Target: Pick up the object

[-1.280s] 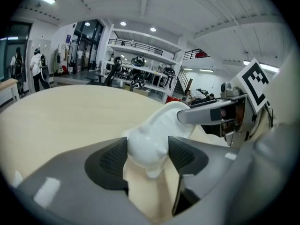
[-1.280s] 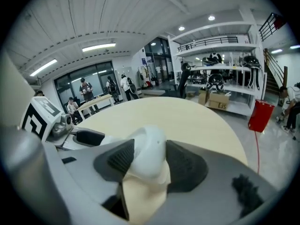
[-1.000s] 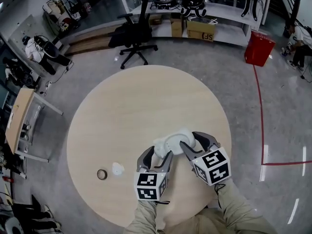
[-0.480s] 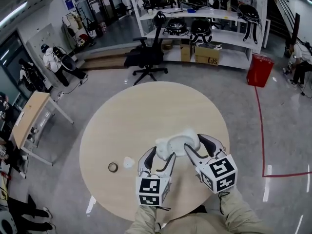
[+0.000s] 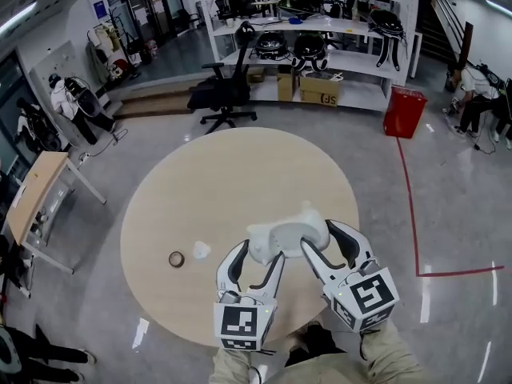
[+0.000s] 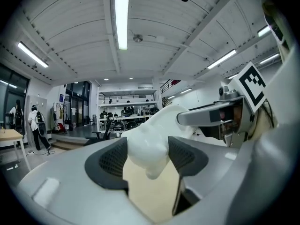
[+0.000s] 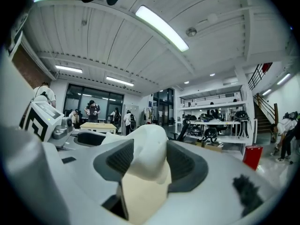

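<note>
The object (image 5: 280,234) sits in the fingers (image 5: 272,272) of the left gripper (image 5: 260,253) and right gripper (image 5: 318,234), above the counter (image 5: 216,174). Left of the fingers, a ring (image 5: 176,258) and a lump (image 5: 200,250) lie on it.

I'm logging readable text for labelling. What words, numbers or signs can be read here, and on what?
Nothing reads clearly.
Cardboard box under the far shelves: black print, too small to read.
Blue sign on the far wall: too small to read.
Cubes on the left claw and right claw: square black-and-white patterns, no words.
</note>
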`<move>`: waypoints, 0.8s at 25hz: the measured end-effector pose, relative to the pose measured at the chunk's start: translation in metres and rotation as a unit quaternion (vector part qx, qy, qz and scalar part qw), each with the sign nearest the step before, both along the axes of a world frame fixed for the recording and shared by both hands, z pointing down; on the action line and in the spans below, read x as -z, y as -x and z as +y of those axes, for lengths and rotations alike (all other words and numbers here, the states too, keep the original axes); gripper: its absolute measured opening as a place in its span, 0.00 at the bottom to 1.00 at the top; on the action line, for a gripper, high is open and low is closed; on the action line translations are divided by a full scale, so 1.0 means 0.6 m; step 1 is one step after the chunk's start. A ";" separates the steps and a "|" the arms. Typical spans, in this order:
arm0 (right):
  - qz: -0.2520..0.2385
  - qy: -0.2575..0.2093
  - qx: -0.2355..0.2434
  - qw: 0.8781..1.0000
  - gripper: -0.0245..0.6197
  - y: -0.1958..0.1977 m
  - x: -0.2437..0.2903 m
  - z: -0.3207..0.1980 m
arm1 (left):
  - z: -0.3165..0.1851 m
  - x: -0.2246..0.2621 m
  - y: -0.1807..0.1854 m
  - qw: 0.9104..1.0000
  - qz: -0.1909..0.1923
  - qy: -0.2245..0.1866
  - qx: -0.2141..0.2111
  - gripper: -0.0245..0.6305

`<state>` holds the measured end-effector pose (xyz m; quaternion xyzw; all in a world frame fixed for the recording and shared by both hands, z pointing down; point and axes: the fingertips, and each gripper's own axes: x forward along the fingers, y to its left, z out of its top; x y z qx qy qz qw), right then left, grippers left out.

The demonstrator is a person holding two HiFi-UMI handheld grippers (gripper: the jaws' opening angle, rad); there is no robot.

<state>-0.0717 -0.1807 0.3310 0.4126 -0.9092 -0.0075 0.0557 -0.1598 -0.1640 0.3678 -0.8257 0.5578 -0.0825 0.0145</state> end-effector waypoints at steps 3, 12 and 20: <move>-0.002 -0.005 0.005 1.000 0.39 -0.005 0.014 0.021 | 0.021 0.014 -0.006 1.000 0.003 -0.009 0.000 0.47; -0.018 -0.023 0.025 0.999 0.39 -0.016 0.038 0.073 | 0.078 0.041 -0.018 1.000 0.006 -0.023 0.020 0.47; -0.019 -0.038 0.041 0.998 0.39 -0.100 0.048 0.177 | 0.186 0.053 -0.102 0.999 0.003 -0.034 0.042 0.47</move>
